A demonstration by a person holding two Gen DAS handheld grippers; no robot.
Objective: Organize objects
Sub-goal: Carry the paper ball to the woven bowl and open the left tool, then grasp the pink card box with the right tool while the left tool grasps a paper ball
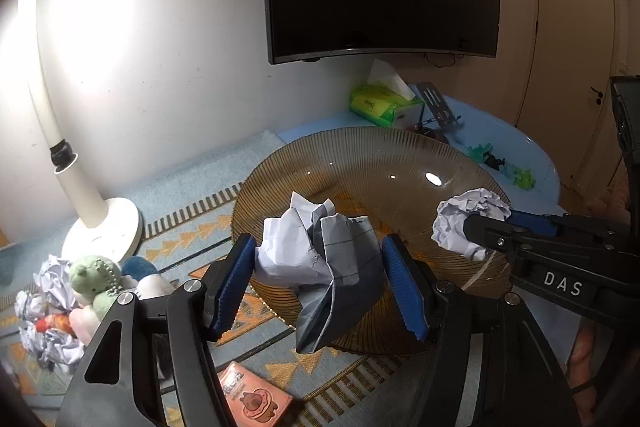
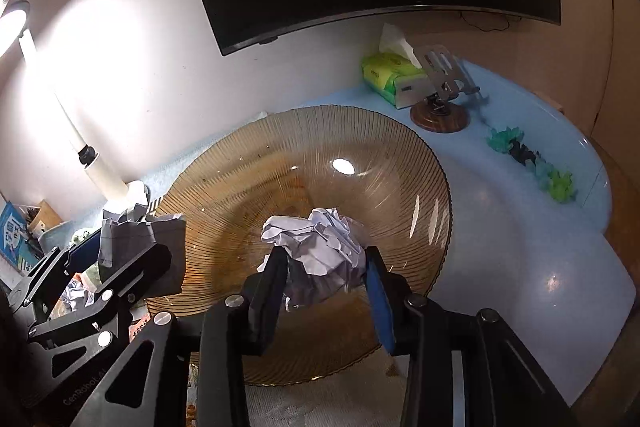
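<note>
Holding crumpled paper (image 1: 316,251) between left gripper (image 1: 320,283) fingers, another paper ball (image 2: 320,251) between right gripper (image 2: 326,291) fingers, over amber plate (image 2: 280,155).

Ribbed amber plate (image 2: 280,155) — probably glass.

Black left gripper (image 1: 320,279), blue ribbed jaws, silver screws, white "DAS" lettering

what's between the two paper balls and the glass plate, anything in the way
Nothing visible. The left gripper holds one crumpled paper over the amber plate, the right gripper another paper ball; the dish beneath looks bare.
</note>
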